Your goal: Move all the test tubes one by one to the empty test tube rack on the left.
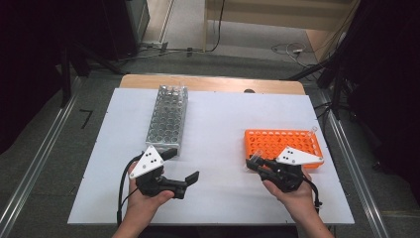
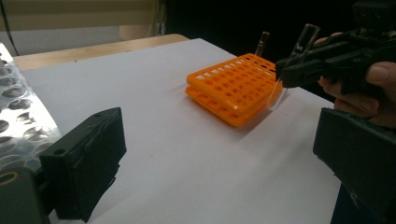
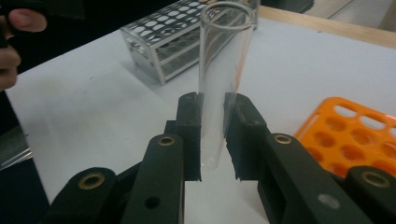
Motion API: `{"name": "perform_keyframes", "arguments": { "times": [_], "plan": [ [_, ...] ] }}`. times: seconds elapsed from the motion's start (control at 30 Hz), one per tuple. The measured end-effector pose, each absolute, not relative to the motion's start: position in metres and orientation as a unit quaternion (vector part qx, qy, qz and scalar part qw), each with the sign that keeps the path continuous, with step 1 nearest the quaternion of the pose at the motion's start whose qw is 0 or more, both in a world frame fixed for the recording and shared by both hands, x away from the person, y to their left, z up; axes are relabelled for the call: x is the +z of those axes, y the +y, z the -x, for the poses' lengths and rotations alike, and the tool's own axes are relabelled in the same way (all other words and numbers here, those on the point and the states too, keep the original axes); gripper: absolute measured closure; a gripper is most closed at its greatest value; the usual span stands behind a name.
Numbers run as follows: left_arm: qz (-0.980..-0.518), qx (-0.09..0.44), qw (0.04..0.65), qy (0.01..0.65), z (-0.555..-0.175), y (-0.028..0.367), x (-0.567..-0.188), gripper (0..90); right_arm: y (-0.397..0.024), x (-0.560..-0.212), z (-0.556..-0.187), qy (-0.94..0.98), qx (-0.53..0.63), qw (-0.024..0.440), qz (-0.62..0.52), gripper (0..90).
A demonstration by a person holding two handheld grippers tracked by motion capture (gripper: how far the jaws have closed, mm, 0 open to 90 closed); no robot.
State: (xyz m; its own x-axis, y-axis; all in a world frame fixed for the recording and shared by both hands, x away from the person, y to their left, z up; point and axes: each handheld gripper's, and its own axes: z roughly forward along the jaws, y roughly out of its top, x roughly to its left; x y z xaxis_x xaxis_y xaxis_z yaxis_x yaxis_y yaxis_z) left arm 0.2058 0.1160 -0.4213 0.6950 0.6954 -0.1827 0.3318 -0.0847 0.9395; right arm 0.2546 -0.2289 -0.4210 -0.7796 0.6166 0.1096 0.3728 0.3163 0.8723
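Note:
My right gripper (image 3: 212, 135) is shut on a clear glass test tube (image 3: 224, 60), which stands upright between the pads with its open mouth up. In the high view that gripper (image 1: 255, 163) holds the tube (image 1: 256, 156) just off the near left corner of the orange rack (image 1: 282, 144). The left gripper view shows the tube (image 2: 306, 39) tilted in the right gripper (image 2: 299, 70), beside the orange rack (image 2: 233, 88). My left gripper (image 1: 181, 166) is open and holds nothing, near the front end of the metal rack (image 1: 167, 119). Its jaws stand wide apart (image 2: 219, 163).
One tube (image 1: 312, 131) stands in the orange rack's far right corner. The metal rack (image 3: 173, 37) carries clear tubes at its far end (image 1: 173, 89). A white board (image 1: 218, 193) covers the table, with bare surface between the racks and in front of them.

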Motion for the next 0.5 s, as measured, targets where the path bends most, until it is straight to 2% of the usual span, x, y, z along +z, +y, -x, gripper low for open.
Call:
{"name": "perform_keyframes", "arguments": {
  "times": [0.13, 0.5],
  "plan": [
    [-0.721, 0.157, 0.573, 0.356, -0.204, 0.106, -0.419, 6.9, -0.215, -0.424, -0.248, 0.813, 0.493, 0.112, -0.290, 74.1],
    [-0.740, 0.129, 0.575, 0.324, -0.201, 0.082, -0.420, 26.5, -0.182, -0.432, -0.235, 0.834, 0.481, 0.088, -0.256, 74.1]
  ]
}}
